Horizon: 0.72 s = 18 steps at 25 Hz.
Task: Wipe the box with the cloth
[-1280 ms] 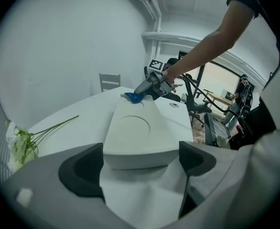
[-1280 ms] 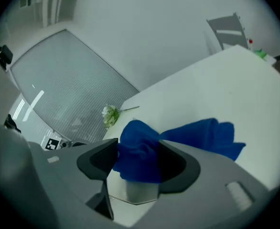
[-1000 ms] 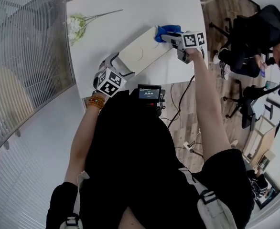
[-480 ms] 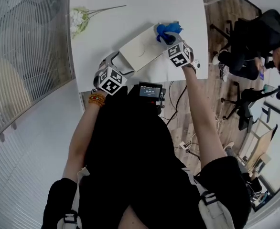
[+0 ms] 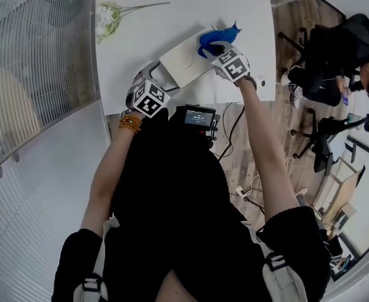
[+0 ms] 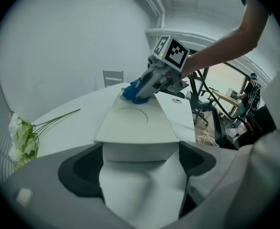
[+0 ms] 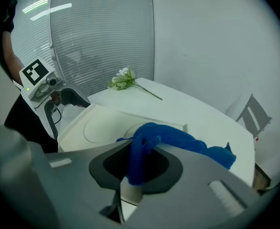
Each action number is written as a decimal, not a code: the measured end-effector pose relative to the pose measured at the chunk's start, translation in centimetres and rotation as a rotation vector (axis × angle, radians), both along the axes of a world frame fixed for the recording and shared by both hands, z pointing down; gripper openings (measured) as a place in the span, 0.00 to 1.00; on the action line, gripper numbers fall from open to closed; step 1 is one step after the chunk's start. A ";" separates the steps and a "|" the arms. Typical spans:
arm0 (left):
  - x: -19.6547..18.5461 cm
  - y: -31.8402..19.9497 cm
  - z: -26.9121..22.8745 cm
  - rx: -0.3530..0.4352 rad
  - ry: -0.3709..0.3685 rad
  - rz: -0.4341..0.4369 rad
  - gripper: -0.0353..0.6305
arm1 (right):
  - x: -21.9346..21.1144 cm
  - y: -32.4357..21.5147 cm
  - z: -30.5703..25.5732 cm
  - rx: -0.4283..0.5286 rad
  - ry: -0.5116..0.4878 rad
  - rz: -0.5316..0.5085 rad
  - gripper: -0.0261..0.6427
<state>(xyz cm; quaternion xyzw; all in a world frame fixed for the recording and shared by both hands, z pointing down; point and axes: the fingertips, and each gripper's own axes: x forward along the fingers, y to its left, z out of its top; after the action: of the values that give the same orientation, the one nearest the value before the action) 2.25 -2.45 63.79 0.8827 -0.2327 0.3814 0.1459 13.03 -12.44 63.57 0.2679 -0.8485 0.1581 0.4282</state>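
Right hand-held gripper (image 7: 136, 173) pinches cloth (image 7: 178, 140) on box (image 7: 97, 125) — left hand-held gripper (image 6: 140, 175) clamps box; flowers (image 7: 122, 79) apart.

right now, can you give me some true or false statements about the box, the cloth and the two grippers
1. The right gripper has its jaws shut on the blue cloth. True.
2. The cloth lies on the floor. False: it is up at the far end of the box, held in the right gripper.
3. The left gripper is empty. False: its jaws are closed on the near end of the box.
4. A bunch of flowers lies on the table, apart from the box. True.
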 end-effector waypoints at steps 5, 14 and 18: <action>0.0 0.1 0.1 0.002 0.002 -0.002 0.97 | -1.5 0.7 0.0 -0.030 -0.013 -0.033 0.14; 0.0 0.0 0.3 -0.008 0.004 -0.002 0.97 | -2.4 1.4 -0.1 -0.045 -0.035 -0.012 0.13; -0.1 0.0 0.3 -0.015 0.007 -0.003 0.97 | -2.9 1.5 -0.2 -0.024 -0.023 -0.027 0.13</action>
<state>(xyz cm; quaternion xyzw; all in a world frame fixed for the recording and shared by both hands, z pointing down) 2.13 -2.49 64.09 0.8824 -0.2309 0.3800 0.1537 10.16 -10.94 63.42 0.2492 -0.8549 0.1656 0.4238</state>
